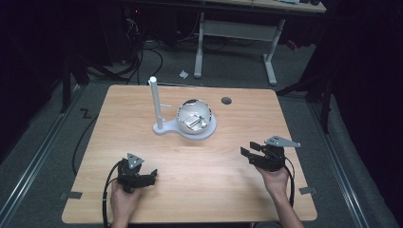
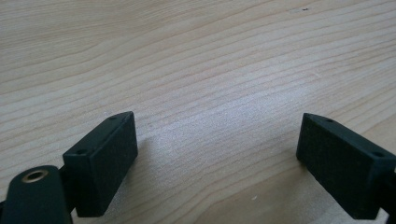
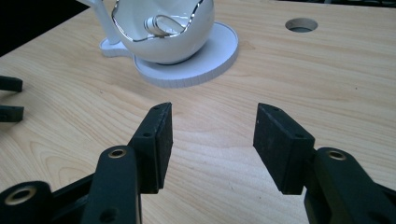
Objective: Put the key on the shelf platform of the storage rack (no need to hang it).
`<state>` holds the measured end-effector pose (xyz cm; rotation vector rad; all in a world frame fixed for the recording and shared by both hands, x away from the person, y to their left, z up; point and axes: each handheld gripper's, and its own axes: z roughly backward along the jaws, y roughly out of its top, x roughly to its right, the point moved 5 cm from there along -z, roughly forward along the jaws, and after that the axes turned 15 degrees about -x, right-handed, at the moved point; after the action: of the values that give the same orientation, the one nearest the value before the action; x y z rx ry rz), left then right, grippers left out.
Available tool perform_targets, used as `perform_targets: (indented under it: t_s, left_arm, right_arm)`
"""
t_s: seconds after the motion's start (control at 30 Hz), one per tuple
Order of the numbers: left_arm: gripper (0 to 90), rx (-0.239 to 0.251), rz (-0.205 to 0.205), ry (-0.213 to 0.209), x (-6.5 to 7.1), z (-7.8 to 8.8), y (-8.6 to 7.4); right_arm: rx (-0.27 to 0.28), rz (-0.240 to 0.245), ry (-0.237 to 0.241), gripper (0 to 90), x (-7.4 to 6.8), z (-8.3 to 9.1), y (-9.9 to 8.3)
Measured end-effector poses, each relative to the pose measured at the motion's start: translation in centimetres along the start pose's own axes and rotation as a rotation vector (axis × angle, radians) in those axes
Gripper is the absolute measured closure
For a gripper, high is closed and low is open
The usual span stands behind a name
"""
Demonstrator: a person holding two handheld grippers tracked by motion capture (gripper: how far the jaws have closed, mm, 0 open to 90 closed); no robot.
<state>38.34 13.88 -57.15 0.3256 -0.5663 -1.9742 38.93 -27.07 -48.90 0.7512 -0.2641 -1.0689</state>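
A white round bowl point(image 1: 194, 115) with a jagged silver-edged opening sits on a white disc base point(image 1: 209, 129) at the middle back of the wooden table point(image 1: 190, 190); a thin white post point(image 1: 155, 102) rises from the base's left end. Shiny metal pieces lie inside the bowl point(image 3: 163, 28). My left gripper point(image 1: 153, 175) rests low at the front left, held by a hand, jaws wide apart over bare wood point(image 2: 219, 154). My right gripper point(image 1: 249, 148) hovers at the front right, pointing toward the bowl, jaws open with nothing between them point(image 3: 212, 135).
A round cable hole point(image 1: 226, 100) lies in the tabletop behind and right of the bowl, also the hole point(image 3: 301, 24). A second desk's white frame point(image 1: 235, 33) stands on the floor beyond the table. Cables trail off the front left edge.
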Motion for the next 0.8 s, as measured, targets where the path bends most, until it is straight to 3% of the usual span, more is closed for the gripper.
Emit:
perform_targets:
  t_s: [0.23, 0.8]
  left_arm:
    - [12.8, 0.0, 0.0, 0.0, 0.0, 0.0, 0.0]
    - [12.8, 0.0, 0.0, 0.0, 0.0, 0.0, 0.0]
  right_arm:
    - [0.001, -0.022, -0.009, 47.2, 0.2, -0.7, -1.1]
    - [-0.075, -0.027, -0.071, 45.8, 0.7, -2.6, -4.1]
